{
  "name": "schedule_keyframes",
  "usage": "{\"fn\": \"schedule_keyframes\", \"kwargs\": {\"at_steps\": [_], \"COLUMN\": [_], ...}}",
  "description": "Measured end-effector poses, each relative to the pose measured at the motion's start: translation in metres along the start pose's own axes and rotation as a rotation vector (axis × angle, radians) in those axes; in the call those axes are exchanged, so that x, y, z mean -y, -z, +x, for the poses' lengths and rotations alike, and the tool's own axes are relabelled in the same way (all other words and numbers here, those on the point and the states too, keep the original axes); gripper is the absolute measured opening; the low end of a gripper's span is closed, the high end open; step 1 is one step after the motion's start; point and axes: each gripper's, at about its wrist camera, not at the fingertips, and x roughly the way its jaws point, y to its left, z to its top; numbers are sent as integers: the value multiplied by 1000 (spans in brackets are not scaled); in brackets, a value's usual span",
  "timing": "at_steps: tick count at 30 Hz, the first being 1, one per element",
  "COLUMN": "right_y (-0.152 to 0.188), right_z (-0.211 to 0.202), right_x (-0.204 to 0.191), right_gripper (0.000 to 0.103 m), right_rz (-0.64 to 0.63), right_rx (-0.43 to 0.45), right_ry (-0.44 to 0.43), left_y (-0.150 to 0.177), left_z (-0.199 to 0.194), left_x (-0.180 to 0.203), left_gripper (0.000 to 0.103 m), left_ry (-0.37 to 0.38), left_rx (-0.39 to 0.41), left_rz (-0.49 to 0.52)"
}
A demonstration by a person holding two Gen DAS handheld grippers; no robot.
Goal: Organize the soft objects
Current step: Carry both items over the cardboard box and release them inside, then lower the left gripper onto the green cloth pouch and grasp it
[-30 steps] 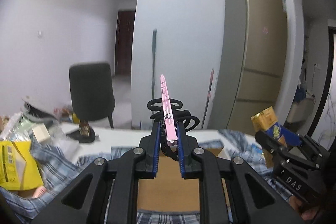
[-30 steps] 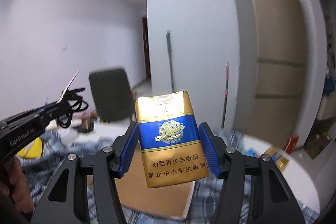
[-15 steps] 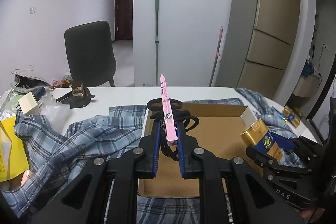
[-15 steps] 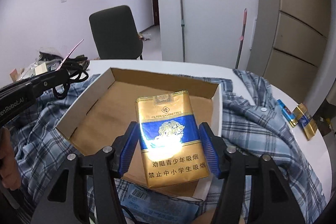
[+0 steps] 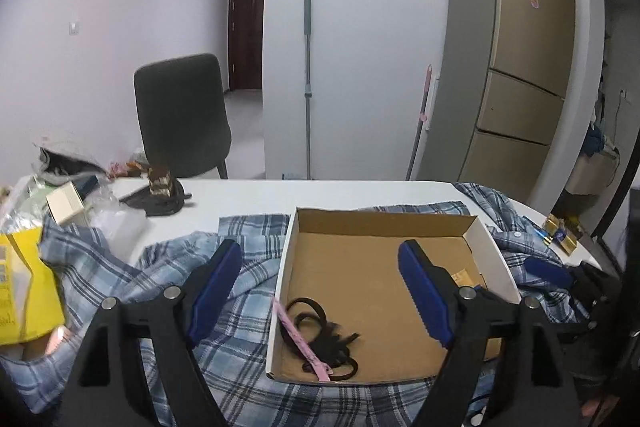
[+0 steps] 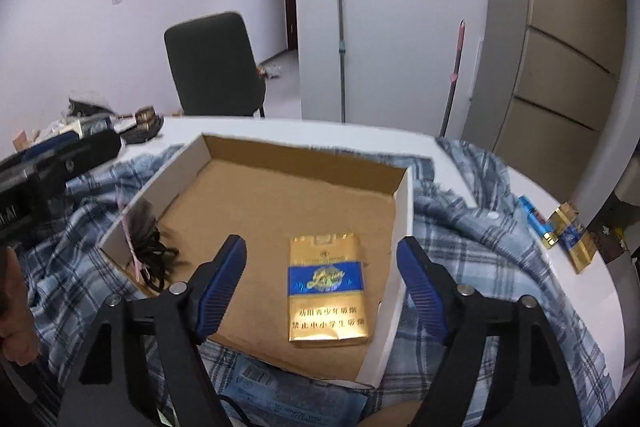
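Note:
A cardboard box point(image 5: 281, 267) with white outer walls lies on a blue plaid shirt point(image 5: 160, 267). A bundle of black hair ties with a pink tag point(image 5: 320, 341) rests in its near left corner. My left gripper point(image 5: 320, 255) hovers over that corner, its jaws opening with nothing between them. A gold and blue cigarette pack point(image 6: 326, 281) lies flat on the floor of the box point(image 6: 404, 219). Above it my right gripper point(image 6: 320, 247) has its jaws opening, the pads clear of the pack. The hair ties point(image 6: 148, 247) also show by the left wall.
The white table point(image 5: 320, 191) carries a yellow bag point(image 5: 24, 291) and clutter at the left. A blue lighter point(image 6: 532, 215) and another gold pack point(image 6: 576, 239) lie at the right. A blue packet point(image 6: 288, 387) sticks out under the box. A dark chair point(image 5: 180, 115) stands behind.
Both grippers sank toward the box and opened. The hair ties dropped from the left one into the box, and the cigarette pack dropped from the right one onto the box floor.

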Motion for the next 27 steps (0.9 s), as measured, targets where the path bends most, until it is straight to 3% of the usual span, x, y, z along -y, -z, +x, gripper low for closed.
{"fn": "schedule_keyframes", "kwargs": {"at_steps": [4, 11, 15, 20, 25, 27], "right_y": [-15, -30, -18, 10, 36, 45], "right_z": [-29, -107, -152, -182, -180, -173], "right_x": [0, 6, 17, 30, 35, 38], "right_gripper": [77, 77, 77, 77, 77, 77], "right_rz": [-9, 3, 35, 42, 15, 11], "right_rx": [55, 201, 297, 355, 333, 316], "right_ry": [-13, -23, 11, 30, 11, 24], "left_y": [-11, -19, -7, 21, 40, 51], "left_z": [-27, -111, -152, -204, -216, -211], "left_x": [7, 12, 13, 18, 21, 26], "left_gripper": [83, 83, 83, 83, 88, 99], "left_ry": [-4, -3, -3, 25, 32, 10], "left_rx": [54, 209, 252, 333, 363, 351], "left_rz": [16, 16, 20, 25, 48, 84]}}
